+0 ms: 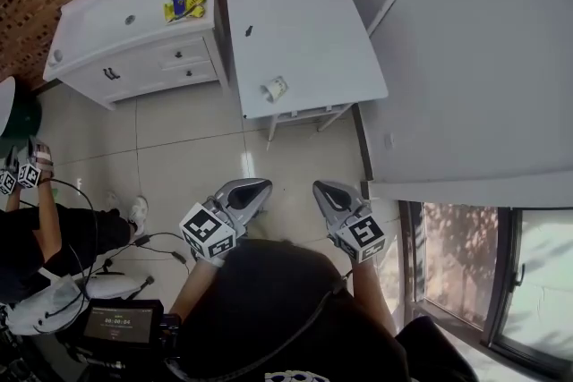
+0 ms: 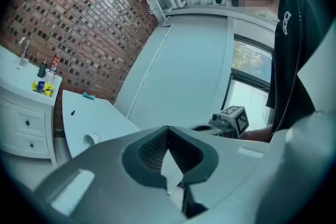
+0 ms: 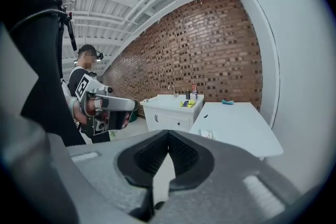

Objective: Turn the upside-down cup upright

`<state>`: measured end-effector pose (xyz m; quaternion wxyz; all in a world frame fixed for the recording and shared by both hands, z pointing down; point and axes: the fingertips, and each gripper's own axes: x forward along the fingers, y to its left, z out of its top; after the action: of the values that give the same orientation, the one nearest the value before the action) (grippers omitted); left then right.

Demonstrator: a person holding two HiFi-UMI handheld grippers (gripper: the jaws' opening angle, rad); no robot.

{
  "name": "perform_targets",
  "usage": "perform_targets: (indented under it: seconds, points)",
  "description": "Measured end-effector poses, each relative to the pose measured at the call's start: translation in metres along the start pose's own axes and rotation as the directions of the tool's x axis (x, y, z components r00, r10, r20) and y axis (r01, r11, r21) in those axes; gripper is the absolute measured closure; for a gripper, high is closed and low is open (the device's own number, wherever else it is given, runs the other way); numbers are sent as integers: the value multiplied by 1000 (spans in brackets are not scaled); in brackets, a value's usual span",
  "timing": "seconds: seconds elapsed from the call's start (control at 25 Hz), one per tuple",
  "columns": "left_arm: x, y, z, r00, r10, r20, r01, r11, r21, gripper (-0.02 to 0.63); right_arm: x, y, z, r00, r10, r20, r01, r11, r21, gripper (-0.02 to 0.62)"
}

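Hovering side by side, left tool [image 1: 252, 190] and right tool [image 1: 327, 192] are clenched (empty).

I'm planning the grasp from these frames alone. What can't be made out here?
Cup: too small in every view to tell whether its rim faces down or sideways.
Dark speck on the table: head view, too small to identify.
Yellow packets by the sink: too small to read.
Second person: cut off by the head view's left edge.
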<state>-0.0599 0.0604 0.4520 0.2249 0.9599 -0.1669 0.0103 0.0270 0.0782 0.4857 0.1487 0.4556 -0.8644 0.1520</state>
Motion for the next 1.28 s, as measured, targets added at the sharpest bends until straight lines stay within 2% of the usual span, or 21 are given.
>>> perform_targets:
  seconds: [0.28,0.6,0.76,0.96,1.28]
  points:
    - [8,45,19,999,-27,-34,27,999,17,591,33,-10,12,999,-43,-17,43,999,21,606]
    - [27,69,24,997,-14,-74,15,1000,8,591,52,-38,11,998,-46,-47,49,997,66,606]
    - [53,84,17,996,25,-88,-24,1000,12,591,68,-69,-1,999,-1,-53,6,997,81,606]
    - [75,104,32,992,98,-79,-97,995,10,591,91,-96,8,995,84,-57,-79,994,77,606]
    - [157,129,50,982,147,-120,-141,988,54,591,121,-200,23,984,172,-35,-170,984,53,606]
